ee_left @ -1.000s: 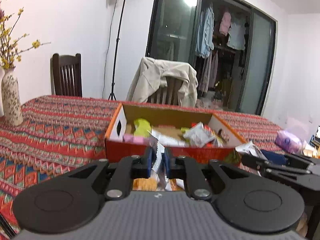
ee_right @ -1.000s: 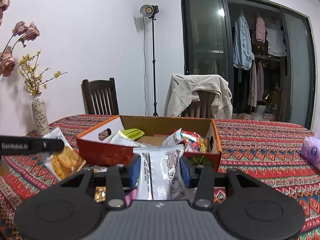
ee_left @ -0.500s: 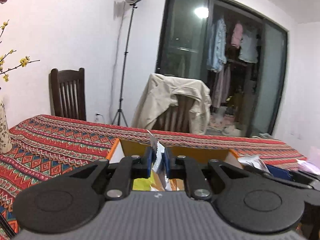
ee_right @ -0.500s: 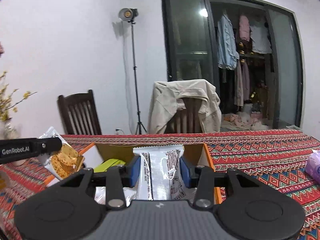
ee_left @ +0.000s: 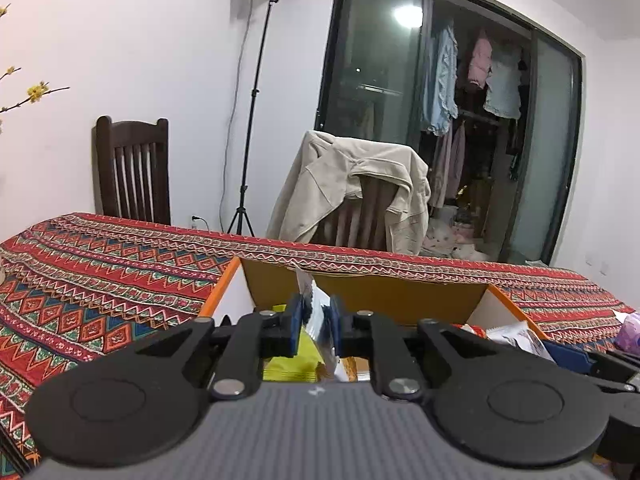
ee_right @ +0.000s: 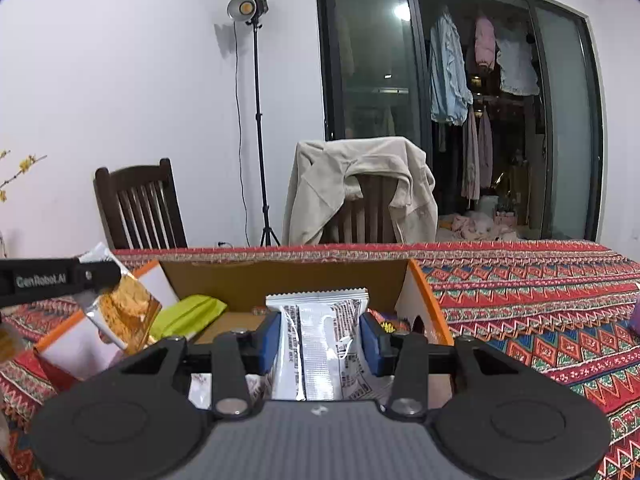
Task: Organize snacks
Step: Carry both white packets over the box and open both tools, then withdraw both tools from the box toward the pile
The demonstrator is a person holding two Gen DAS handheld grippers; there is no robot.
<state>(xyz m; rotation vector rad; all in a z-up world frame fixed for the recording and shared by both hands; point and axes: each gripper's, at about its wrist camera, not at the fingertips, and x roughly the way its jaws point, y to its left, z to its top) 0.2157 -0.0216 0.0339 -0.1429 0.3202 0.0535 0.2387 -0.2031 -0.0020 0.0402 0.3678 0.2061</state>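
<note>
An open orange cardboard box (ee_left: 372,292) (ee_right: 280,280) stands on the patterned tablecloth and holds several snack packs, among them a lime-green one (ee_right: 188,314) (ee_left: 292,360). My left gripper (ee_left: 315,324) is shut on a thin clear packet (ee_left: 316,312) with golden contents, held over the box's left part; the right wrist view shows that packet (ee_right: 120,308) hanging from the left gripper (ee_right: 60,278). My right gripper (ee_right: 320,340) is shut on a silver-white snack packet (ee_right: 320,340), held over the box's near right part.
The red patterned tablecloth (ee_left: 100,272) (ee_right: 540,300) spreads on both sides of the box. A pink pack (ee_left: 630,328) lies at the far right. Two chairs (ee_left: 132,168), one under a beige jacket (ee_left: 352,188), and a lamp stand (ee_left: 256,100) are behind the table.
Both grippers rose and moved forward with their packets, from in front of the box's near wall to over the box. The box now fills the lower view.
</note>
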